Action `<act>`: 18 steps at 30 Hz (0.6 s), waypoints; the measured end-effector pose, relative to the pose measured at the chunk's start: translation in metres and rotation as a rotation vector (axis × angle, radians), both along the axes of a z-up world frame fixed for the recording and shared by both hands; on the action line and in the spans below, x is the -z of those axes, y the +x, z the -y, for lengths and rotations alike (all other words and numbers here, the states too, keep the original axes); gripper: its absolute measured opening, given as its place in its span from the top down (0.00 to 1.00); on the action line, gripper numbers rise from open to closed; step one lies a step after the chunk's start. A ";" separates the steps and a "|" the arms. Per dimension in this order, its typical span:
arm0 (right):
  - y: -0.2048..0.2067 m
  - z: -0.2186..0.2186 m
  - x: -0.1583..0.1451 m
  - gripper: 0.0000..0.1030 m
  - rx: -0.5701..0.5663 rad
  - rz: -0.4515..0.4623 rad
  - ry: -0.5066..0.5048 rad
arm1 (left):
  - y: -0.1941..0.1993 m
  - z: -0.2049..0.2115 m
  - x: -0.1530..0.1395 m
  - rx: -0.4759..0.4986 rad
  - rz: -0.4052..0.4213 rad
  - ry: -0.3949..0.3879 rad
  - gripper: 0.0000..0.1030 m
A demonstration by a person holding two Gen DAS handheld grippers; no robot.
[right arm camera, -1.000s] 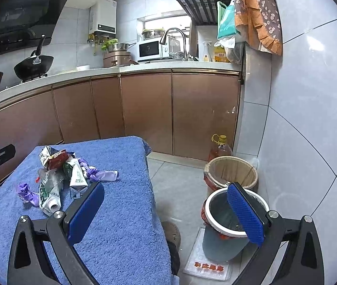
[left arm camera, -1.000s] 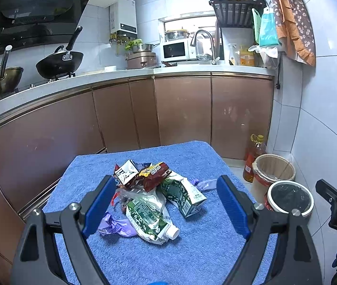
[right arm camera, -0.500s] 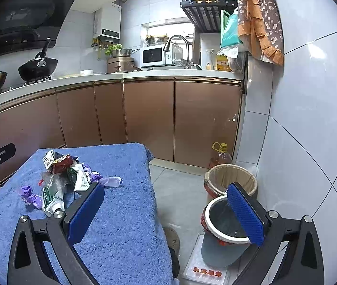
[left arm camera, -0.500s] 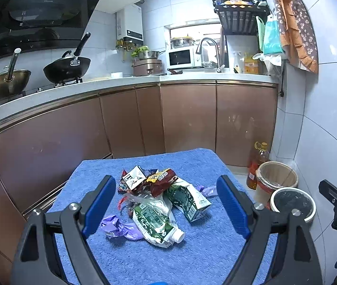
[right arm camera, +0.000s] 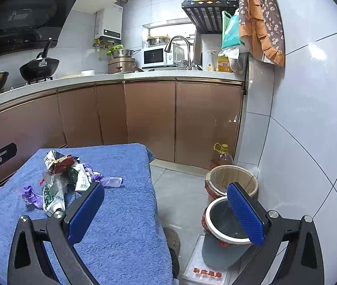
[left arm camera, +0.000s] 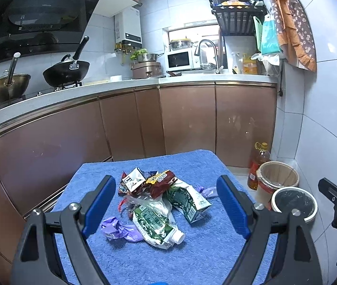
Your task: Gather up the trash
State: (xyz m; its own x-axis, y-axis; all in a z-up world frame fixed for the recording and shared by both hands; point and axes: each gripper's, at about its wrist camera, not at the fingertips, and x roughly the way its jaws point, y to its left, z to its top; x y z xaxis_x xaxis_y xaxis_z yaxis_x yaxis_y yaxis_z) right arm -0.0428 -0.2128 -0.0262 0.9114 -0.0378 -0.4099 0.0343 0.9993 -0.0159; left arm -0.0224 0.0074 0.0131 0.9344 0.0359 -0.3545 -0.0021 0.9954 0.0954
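A heap of trash (left arm camera: 156, 199) sits near the middle of a table draped in a blue towel (left arm camera: 204, 256) in a tiled kitchen with copper-colored cabinets (left arm camera: 187, 121). The pile holds a squashed green-and-white pouch with a white cap (left arm camera: 155, 223), a green milk carton (left arm camera: 187, 200) lying on its side, a dark red snack wrapper (left arm camera: 160, 181) on top, and crumpled purple plastic (left arm camera: 120, 229) at the near left edge. The left gripper (left arm camera: 166, 206) hangs above the near side of the table, its blue-padded jaws spread wide with the heap framed between them, touching nothing. The right gripper (right arm camera: 168, 213) is held off the table's right edge, jaws likewise wide apart and empty, the trash well to its left. On the floor by the white tiled wall stand two bins: a white-rimmed bin with a dark liner (right arm camera: 225, 223) and, just behind it, a tan bin (right arm camera: 232, 180), with a bottle of cooking oil (right arm camera: 222, 156) beside the cabinets. A black wok (left arm camera: 66, 71) rests on the stove.
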 end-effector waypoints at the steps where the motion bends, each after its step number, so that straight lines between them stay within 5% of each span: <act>1: 0.001 0.001 0.000 0.00 0.001 -0.001 -0.002 | 0.001 0.001 0.001 0.001 -0.002 0.002 0.16; 18: 0.065 -0.021 0.036 0.00 -0.158 -0.138 0.028 | 0.056 -0.021 0.036 -0.044 -0.124 -0.008 0.16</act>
